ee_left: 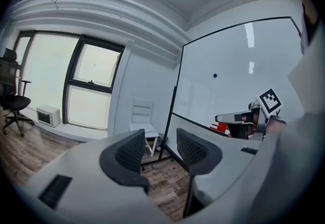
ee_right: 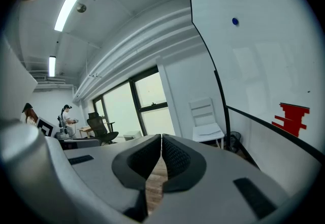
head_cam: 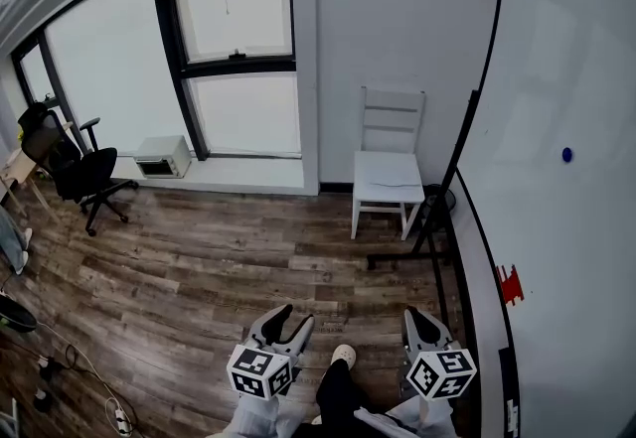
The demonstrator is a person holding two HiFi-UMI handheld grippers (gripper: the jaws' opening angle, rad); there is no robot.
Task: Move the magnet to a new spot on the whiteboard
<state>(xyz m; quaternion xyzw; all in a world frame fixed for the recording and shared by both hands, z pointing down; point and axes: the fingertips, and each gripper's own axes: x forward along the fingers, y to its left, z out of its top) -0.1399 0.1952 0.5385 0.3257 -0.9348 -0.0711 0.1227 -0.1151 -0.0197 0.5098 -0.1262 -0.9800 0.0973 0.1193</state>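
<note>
A small round blue magnet [head_cam: 566,155] sticks high on the whiteboard [head_cam: 576,257] at the right; it also shows as the magnet [ee_left: 215,75] and the magnet [ee_right: 235,21] in the gripper views. A red eraser-like piece [head_cam: 510,284] sits lower on the board near its tray. My left gripper [head_cam: 288,324] is held low over the floor, jaws open with nothing between them. My right gripper [head_cam: 423,325] hangs beside the board's bottom edge, jaws shut and empty. Both stand well short of the magnet.
A white chair [head_cam: 390,168] stands against the wall left of the board's black stand [head_cam: 429,237]. A black office chair [head_cam: 84,173] and a small white appliance [head_cam: 162,156] are by the windows. Cables [head_cam: 79,376] lie on the wood floor at lower left.
</note>
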